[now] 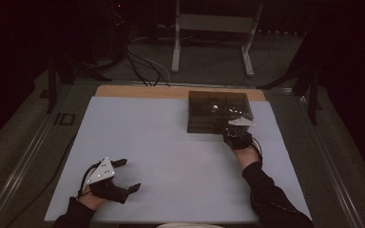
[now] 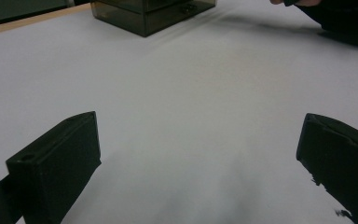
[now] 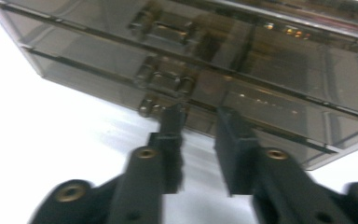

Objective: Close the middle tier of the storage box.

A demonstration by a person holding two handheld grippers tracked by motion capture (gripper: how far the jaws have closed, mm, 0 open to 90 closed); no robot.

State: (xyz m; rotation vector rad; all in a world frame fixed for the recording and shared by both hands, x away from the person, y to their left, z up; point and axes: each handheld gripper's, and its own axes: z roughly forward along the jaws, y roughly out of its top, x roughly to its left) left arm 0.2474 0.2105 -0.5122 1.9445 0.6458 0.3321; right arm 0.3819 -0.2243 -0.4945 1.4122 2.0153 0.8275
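Observation:
A smoky see-through drawer box (image 1: 218, 111) stands at the back right of the white table top (image 1: 171, 147). My right gripper (image 1: 235, 134) is at its front face. In the right gripper view the box (image 3: 270, 70) shows three stacked drawer fronts with small handles. The right gripper (image 3: 199, 114) has its jaws a narrow gap apart just in front of the lowest drawer, whose handle (image 3: 147, 106) lies just left of the left jaw; nothing is pinched between them. My left gripper (image 1: 130, 175) rests near the front left, jaws wide apart over bare table (image 2: 198, 140).
A strip of wooden edge (image 1: 138, 91) runs along the table's far side. Behind it, on the floor, stand a white frame (image 1: 214, 28) and dark cables (image 1: 142, 66). In the left gripper view the box (image 2: 144, 14) is far off, with the person's dark sleeve (image 2: 345, 21) beside it.

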